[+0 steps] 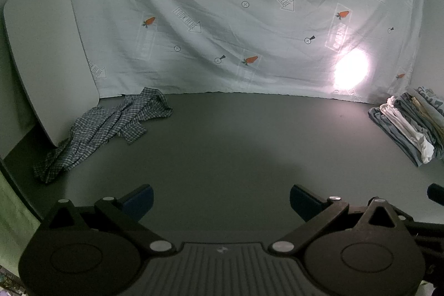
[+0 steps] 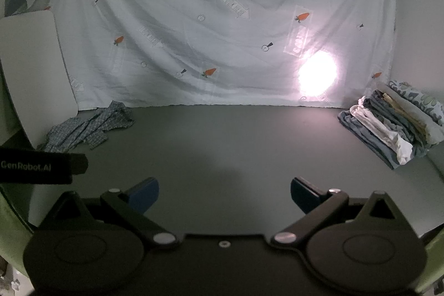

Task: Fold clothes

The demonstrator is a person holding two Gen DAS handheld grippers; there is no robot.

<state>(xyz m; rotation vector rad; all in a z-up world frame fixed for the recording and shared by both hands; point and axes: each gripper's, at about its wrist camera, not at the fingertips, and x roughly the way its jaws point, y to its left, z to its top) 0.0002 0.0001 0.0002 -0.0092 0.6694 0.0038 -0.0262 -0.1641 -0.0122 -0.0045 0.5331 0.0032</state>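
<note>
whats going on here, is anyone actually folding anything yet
Not yet. A person holds two grippers over a dark table; the left gripper and right gripper are both open and hold nothing. A crumpled checked shirt lies unfolded at the far left, next to a leaning grey board. A stack of folded clothes sits at the far right. A carrot-print sheet hangs behind, with a bright light spot on it.
</note>
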